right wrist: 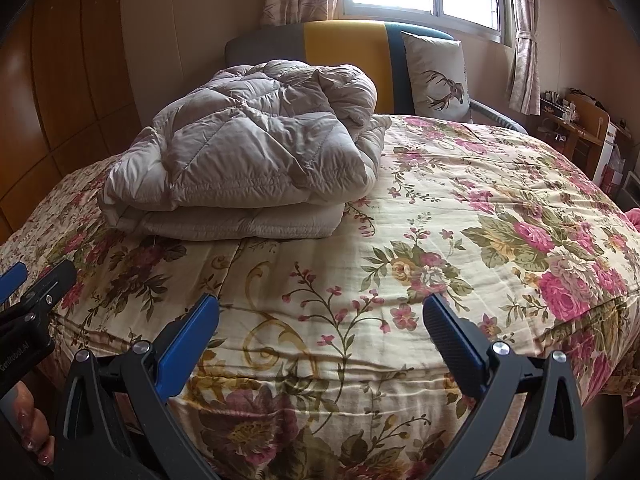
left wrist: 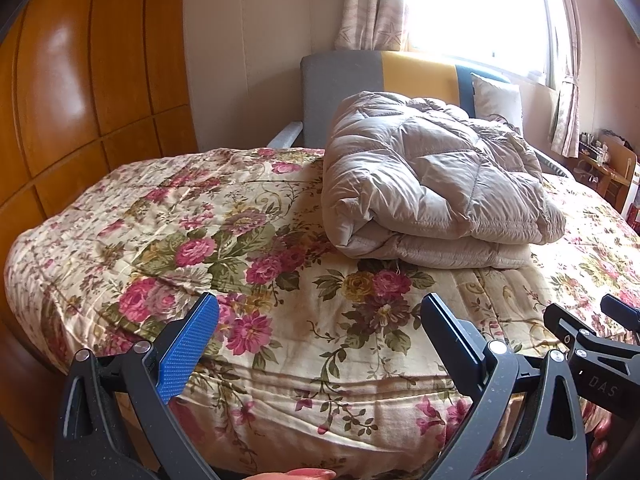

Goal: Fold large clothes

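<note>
So the beige puffer coat [left wrist: 436, 184] is sitting folded in a chunky stack on the floral bedspread [left wrist: 200, 216], toward the headboard end; quilted, pretty wrinkled on top; I've got my left gripper [left wrist: 320, 336] and right gripper [right wrist: 320, 336] both spread wide, holding nothing, hovering over the near edge of the bed; loads of bare spread around the stack; can't make out sleeves or a zipper.

Bed [right wrist: 460, 240], floral cover; folded beige puffy coat [right wrist: 248, 160] on it.

Desk clutter [right wrist: 560, 100] perhaps bottles; too small.
</note>
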Tool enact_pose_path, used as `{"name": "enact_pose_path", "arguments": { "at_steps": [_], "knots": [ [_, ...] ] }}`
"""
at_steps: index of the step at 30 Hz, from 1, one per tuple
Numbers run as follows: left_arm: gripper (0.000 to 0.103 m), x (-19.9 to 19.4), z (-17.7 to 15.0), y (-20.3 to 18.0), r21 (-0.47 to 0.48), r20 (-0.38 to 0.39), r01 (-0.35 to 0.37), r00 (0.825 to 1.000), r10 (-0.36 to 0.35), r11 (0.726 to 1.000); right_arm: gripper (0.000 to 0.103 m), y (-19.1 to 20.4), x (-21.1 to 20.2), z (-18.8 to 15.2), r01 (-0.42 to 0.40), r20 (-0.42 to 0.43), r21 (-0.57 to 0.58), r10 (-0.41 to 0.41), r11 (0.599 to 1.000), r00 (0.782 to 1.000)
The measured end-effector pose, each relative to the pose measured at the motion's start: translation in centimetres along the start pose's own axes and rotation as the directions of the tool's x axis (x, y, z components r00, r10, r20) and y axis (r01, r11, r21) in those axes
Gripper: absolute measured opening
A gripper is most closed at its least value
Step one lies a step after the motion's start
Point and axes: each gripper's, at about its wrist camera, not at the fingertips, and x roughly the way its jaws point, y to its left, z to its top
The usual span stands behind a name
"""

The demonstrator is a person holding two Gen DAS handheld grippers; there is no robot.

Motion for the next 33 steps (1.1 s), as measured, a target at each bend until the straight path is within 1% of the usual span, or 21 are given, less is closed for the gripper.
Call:
{"name": "enact_pose_path", "arguments": {
  "at_steps": [11, 15, 21, 29, 31, 33],
  "knots": [
    [0.100, 0.0, -0.1, -0.2, 0.004, -0.006, 0.013, 1.000, -0.013, 1.000, 0.101, 0.0, 0.1, 0.0, -0.002, -0.001, -0.001, 0.002, 1.000, 1.000],
    [0.100, 0.0, -0.1, 0.0, -0.024, -0.006, 0.027, 1.000, -0.027, 0.999, 0.101, -0.1, 0.1, 0.0, -0.002, 0.002, 0.001, 0.002, 1.000, 1.000],
    [0.100, 0.4, -0.2, 0.1, -0.060, -0.030, 0.058, 0.998, -0.060, 0.997, 0.101, -0.4, 0.3, 0.1, 0.001, -0.006, 0.009, -0.001, 1.000, 1.000],
    [0.100, 0.2, -0.3, -1.4, -0.004, -0.024, 0.058, 0.998, -0.058, 0.998, 0.101, -0.4, 0.6, 0.3, -0.003, -0.014, 0.007, 0.003, 1.000, 1.000],
    [0.100, 0.4, -0.1, -1.6, -0.003, -0.047, 0.061, 0.997, -0.061, 0.998, 0.101, -0.4, 0.8, 0.7, -0.001, -0.022, 0.005, 0.002, 1.000, 1.000],
    [0.100, 0.5, 0.0, -1.6, -0.014, -0.048, 0.066, 0.997, -0.067, 0.998, 0.101, -0.6, 0.7, 1.0, -0.005, -0.008, 0.010, 0.005, 1.000, 1.000]
  ]
}}
